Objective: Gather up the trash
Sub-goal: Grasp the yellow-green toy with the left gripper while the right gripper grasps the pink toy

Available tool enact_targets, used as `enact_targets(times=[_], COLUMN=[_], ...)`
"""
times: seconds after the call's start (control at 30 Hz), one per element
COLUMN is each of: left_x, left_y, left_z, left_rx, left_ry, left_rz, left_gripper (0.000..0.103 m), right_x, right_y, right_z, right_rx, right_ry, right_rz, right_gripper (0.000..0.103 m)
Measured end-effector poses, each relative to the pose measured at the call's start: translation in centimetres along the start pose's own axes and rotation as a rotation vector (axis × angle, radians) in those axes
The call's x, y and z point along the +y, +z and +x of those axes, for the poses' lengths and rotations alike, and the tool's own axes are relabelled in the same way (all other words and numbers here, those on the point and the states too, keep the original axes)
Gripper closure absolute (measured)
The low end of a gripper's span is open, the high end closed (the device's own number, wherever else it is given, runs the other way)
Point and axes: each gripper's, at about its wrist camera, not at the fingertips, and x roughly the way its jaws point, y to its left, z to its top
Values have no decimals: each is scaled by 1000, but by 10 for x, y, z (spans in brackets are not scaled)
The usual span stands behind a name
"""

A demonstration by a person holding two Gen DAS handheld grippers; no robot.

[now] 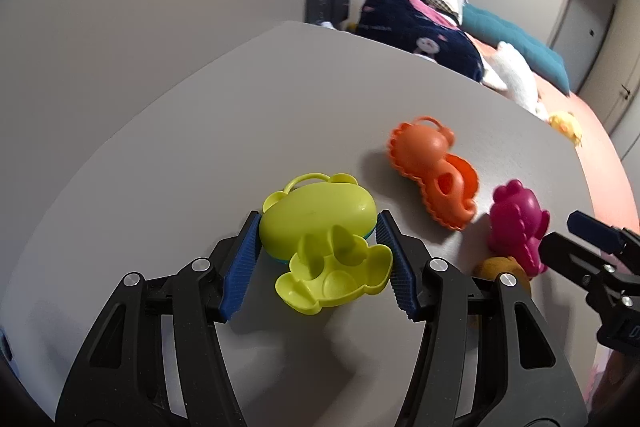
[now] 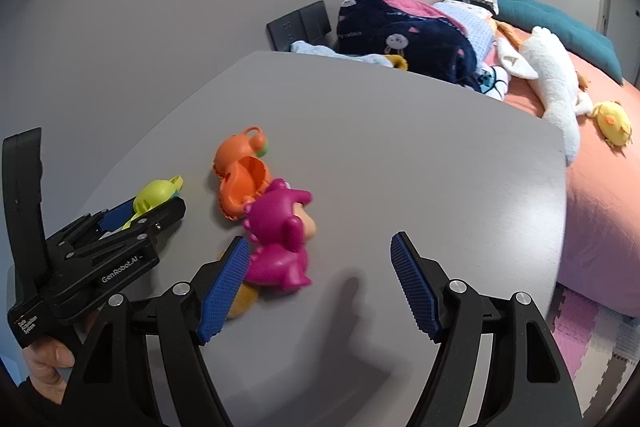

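Note:
A yellow-green plastic animal toy [image 1: 316, 223] lies on the grey table [image 1: 280, 107] between the blue pads of my left gripper [image 1: 320, 214], which touch it on both sides. In the right wrist view the same toy [image 2: 156, 195] shows in that gripper [image 2: 152, 213] at the left. An orange toy [image 1: 428, 155] and a magenta toy [image 1: 516, 223] lie to its right. My right gripper [image 2: 320, 239] stands open over bare table; its left finger is beside the magenta toy [image 2: 276, 227], which rests on a brownish object [image 2: 244, 301].
The table's far and right edges border a bed [image 2: 600, 187] that carries a dark blanket [image 2: 404, 27], a white plush [image 2: 560, 87] and a yellow plush [image 2: 612, 123]. Foam floor mats [image 2: 592, 339] show at lower right. A hand [image 2: 44, 359] holds the left gripper.

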Motion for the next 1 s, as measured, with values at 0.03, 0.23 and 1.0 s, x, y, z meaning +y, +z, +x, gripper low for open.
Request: enact_targets(times=[0.03, 0.23, 1.0], left_x=[2, 12, -1], left_y=[0, 2, 0], left_z=[-1, -2, -8], left_rx=[-2, 1, -4], left_ry=[1, -1, -9], left_rz=[-4, -30, -11], left_gripper=[46, 46, 46], right_x=[2, 10, -8], right_y=[1, 9, 4], right_z=[2, 23, 16], right_rx=[2, 20, 46], right_ry=[2, -24, -43], right_rz=[-2, -11, -16], right_gripper=[29, 30, 61])
